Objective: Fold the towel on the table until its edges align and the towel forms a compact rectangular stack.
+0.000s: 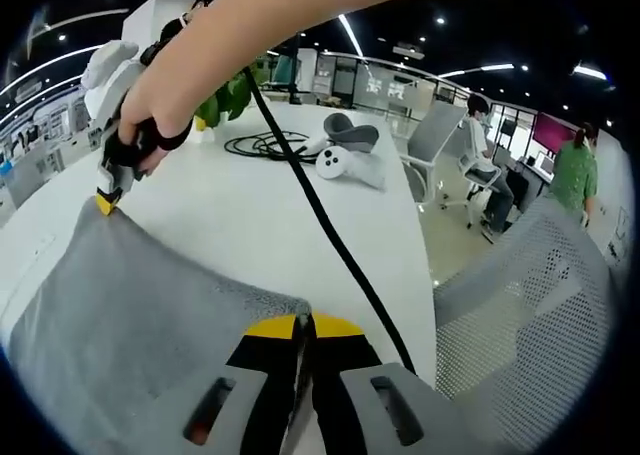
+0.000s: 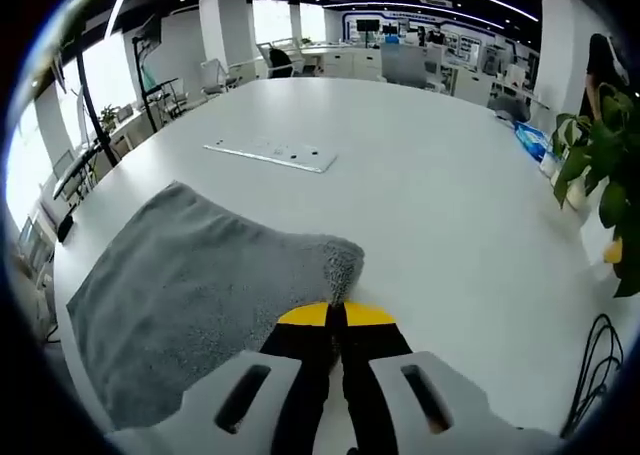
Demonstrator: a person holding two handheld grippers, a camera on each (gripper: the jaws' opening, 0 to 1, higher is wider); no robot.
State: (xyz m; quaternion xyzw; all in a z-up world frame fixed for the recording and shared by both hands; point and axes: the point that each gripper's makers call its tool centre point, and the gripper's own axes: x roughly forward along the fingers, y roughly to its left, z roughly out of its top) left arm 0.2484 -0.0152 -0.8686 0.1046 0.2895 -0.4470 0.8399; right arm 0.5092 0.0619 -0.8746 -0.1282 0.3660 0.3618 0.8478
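A grey towel [image 1: 130,315] lies spread on the white table [image 1: 260,215], lifted at two corners. In the left gripper view my left gripper [image 1: 304,326] is shut on the towel's near corner, yellow tips pressed together. Across the cloth, a person's hand holds my right gripper [image 1: 106,201], whose yellow tip pinches the far corner. In the right gripper view the right gripper [image 2: 335,315] is shut on a bunched corner of the towel [image 2: 190,285], and the rest of the cloth drapes away to the left over the table [image 2: 420,175].
A black cable [image 1: 330,235] runs across the table from the hand toward my left gripper. White controllers and a headset [image 1: 345,147] lie beyond it. A mesh chair [image 1: 530,295] stands beside the table edge. A plant [image 2: 600,165] and a flat white strip [image 2: 270,153] sit on the table.
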